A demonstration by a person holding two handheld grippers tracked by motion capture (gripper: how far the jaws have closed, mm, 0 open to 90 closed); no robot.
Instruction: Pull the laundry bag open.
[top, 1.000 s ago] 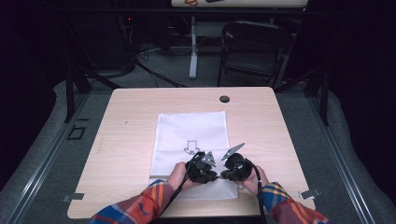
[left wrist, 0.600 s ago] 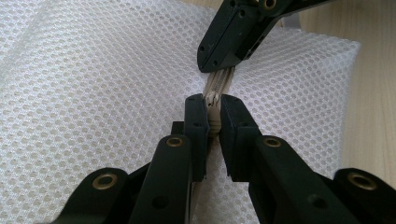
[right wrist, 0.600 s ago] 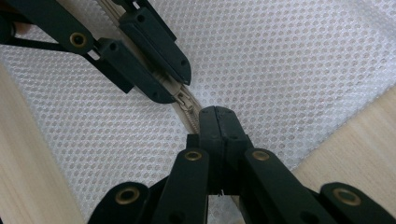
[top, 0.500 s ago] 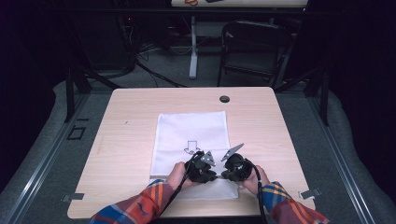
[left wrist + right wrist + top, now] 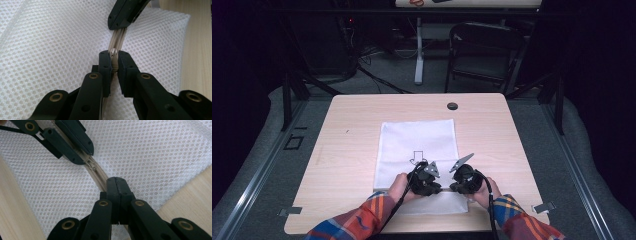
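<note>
Both grippers are closed on a beige zipper point(image 5: 117, 41): left gripper point(image 5: 113, 58) on its slider, right gripper point(image 5: 117, 185) on the tape, atop a white mesh bag point(image 5: 417, 145) laid on the table point(image 5: 347, 125).

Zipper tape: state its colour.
Beige zipper tape on a white mesh bag; clearest in the right gripper view.
</note>
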